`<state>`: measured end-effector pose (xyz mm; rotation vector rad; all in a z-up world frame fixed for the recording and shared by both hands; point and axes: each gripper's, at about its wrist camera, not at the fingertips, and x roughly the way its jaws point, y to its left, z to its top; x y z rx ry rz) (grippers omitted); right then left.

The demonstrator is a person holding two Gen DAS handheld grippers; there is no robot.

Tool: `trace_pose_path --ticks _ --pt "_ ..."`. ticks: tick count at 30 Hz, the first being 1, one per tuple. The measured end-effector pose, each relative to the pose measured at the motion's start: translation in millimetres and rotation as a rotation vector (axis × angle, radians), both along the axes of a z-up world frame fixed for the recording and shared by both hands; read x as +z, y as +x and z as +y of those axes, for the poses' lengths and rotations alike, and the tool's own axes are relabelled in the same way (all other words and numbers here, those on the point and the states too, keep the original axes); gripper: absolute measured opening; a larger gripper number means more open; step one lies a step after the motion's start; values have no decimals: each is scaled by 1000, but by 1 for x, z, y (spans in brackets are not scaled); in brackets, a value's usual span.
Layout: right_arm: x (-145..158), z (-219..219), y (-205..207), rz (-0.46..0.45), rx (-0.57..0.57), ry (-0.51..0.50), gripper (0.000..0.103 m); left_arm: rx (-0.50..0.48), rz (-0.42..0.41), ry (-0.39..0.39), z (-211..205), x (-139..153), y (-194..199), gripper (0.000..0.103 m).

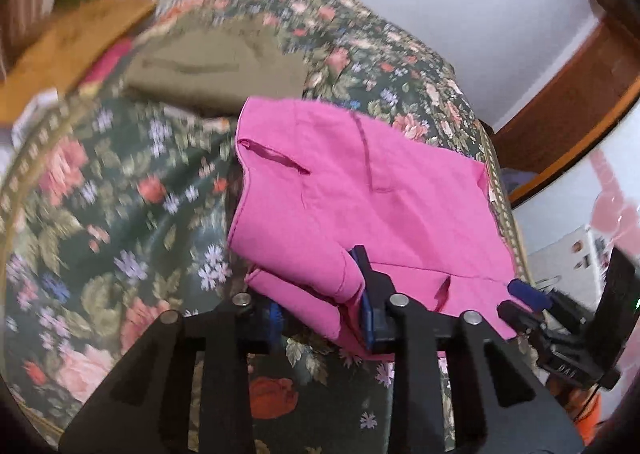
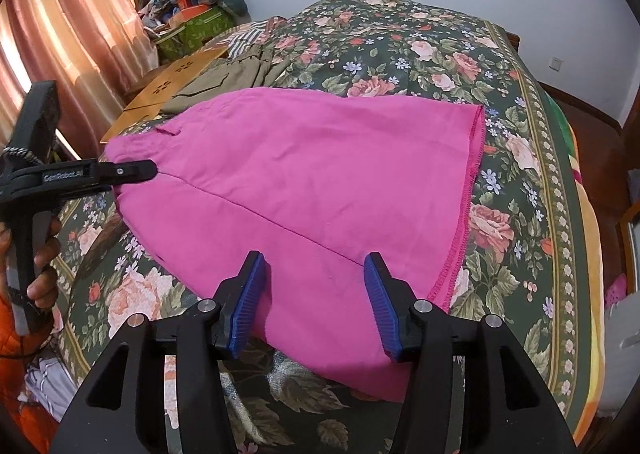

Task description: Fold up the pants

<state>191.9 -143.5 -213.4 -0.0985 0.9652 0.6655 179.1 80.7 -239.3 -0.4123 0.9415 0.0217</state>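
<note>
Pink pants (image 2: 312, 190) lie spread on a floral bedspread (image 2: 520, 182). In the left wrist view the pants (image 1: 360, 190) show a pocket slit and a seam. My left gripper (image 1: 352, 294) is shut on a bunched fold of the pink cloth at its near edge; one blue pad is hidden by fabric. From the right wrist view the left gripper (image 2: 150, 171) pinches the pants' left edge. My right gripper (image 2: 316, 294) is open, its blue pads (image 2: 248, 294) straddling the near edge of the pants. It also shows at the right of the left wrist view (image 1: 520, 302).
Folded olive-khaki clothes (image 2: 236, 74) lie beyond the pants. A wooden board (image 2: 168, 86) and a green box with clutter (image 2: 196, 30) sit at the bed's far left. Curtains (image 2: 72, 34) hang on the left. A wooden bed frame (image 1: 568, 110) runs along the right.
</note>
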Motion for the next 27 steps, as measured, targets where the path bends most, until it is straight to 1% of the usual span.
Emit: trace_pose_path --ticks 2,6,8,10,13,15,18,21,24,25,27 --pt "1 0 0 2 -2 -5 48 -17 -27 52 -7 9 -3 27" --pt "6 2 3 6 -1 -19 48 -41 -68 127 -13 25 -15 25" --pt "14 5 3 -10 3 -17 48 -51 -93 173 -17 34 -23 25" --pt "22 9 3 -29 11 -3 48 -59 -116 211 -21 43 -34 25" --pt "37 21 4 -57 29 53 48 -63 -152 268 -27 54 -46 25" --pt "40 32 5 -68 41 65 48 -64 -172 292 -30 60 -53 24" --pt "37 53 6 -64 78 49 48 -74 -198 294 -34 69 -60 24" --pt "25 74 4 -31 133 19 48 -85 -221 291 -36 77 -65 24" --pt "15 86 0 -1 185 -6 48 -121 -267 241 -39 84 -69 23" --pt "12 90 -2 19 211 -13 48 -130 -271 236 -40 85 -68 23" --pt "11 93 -6 15 236 -25 48 -144 -272 245 -46 86 -67 23"
